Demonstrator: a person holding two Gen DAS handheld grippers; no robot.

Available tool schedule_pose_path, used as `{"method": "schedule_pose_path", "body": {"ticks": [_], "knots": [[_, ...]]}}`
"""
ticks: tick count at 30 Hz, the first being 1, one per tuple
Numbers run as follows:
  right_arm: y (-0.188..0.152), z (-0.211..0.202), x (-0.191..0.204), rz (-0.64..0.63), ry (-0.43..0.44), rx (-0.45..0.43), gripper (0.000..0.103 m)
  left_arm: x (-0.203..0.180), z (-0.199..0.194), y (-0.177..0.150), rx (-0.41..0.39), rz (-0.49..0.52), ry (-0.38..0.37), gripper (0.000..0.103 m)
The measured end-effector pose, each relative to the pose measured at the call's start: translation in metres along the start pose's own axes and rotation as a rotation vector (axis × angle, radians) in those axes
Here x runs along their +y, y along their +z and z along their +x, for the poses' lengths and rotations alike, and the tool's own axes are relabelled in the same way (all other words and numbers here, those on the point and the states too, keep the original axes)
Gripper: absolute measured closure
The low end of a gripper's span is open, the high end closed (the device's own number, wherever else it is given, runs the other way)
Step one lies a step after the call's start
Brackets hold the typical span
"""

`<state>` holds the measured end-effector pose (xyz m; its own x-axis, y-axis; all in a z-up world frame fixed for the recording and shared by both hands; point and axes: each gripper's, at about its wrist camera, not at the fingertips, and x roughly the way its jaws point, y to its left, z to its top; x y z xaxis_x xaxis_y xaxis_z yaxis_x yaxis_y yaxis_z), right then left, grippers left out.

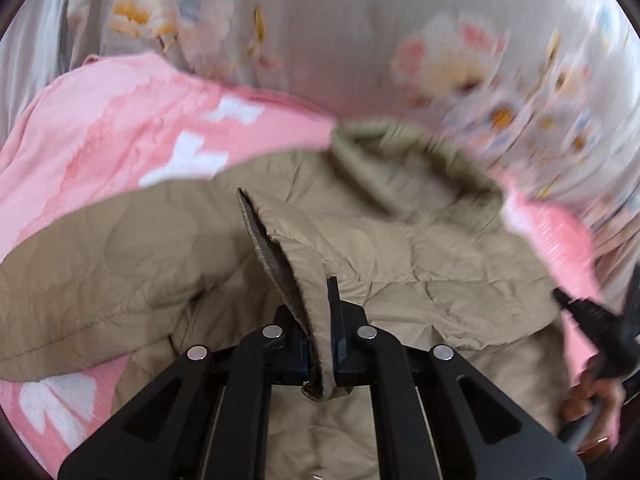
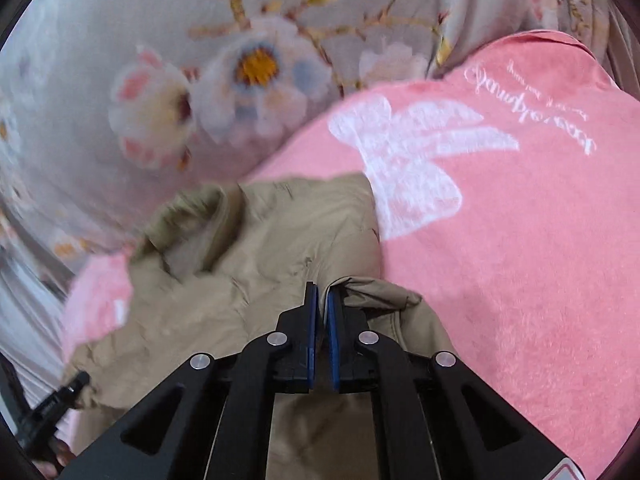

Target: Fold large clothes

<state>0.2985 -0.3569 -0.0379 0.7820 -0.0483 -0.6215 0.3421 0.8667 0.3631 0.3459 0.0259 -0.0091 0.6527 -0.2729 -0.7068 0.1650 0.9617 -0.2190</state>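
Two pairs of tongs work on one tan quilted jacket [image 1: 420, 248], which lies spread over a pink blanket [image 1: 100, 128] with white bow prints. Seen from the left wrist, the left tongs [image 1: 322, 344] are clamped on a fold of the jacket's edge, apparently a cuff or hem with a grey lining showing along its rim; the fabric runs up from between the blue pads [image 1: 334, 300] and stands raised above the rest of the jacket. Beyond the jacket's far side lies grey floral bedding [image 1: 360, 32], blurred toward the right. At the jacket's right edge the other black tool [image 1: 592, 320] shows, with a hand [image 1: 588, 400] below it.

Seen from the right wrist, the right tongs [image 2: 322, 336] have their blue pads close together with a thin gap showing between them; a bunched fold of the jacket [image 2: 248, 280] sits at the tip of the right-hand pad, but whether it is truly pinched cannot be told here. The jacket spreads left of the tongs, its collar area blurred. The pink blanket [image 2: 500, 240], bearing a white bow and script lettering, lies to the jacket's right and beyond it, and the floral bedding [image 2: 160, 80] lies past the jacket's far edge. The left tool's black tip [image 2: 52, 404] shows at the jacket's near left corner.
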Motion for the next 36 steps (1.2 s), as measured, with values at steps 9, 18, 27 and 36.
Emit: {"method": "schedule_pose_path", "body": {"ticks": [9, 18, 27, 36], "knots": [[-0.019, 0.019, 0.015, -0.209, -0.190, 0.063, 0.095, 0.016, 0.027, -0.029, 0.057, -0.010, 0.019, 0.091], [-0.037, -0.068, 0.030, -0.288, -0.147, -0.053, 0.082, 0.010, -0.059, -0.020, -0.101, 0.073, 0.169, 0.052], [-0.065, -0.003, 0.123, -0.418, -0.009, 0.088, 0.082, -0.083, 0.007, -0.015, -0.006, 0.183, 0.128, 0.045], [-0.090, 0.017, 0.113, -0.419, -0.025, 0.096, 0.082, -0.070, 0.034, -0.047, -0.001, 0.143, 0.139, 0.041]]}}
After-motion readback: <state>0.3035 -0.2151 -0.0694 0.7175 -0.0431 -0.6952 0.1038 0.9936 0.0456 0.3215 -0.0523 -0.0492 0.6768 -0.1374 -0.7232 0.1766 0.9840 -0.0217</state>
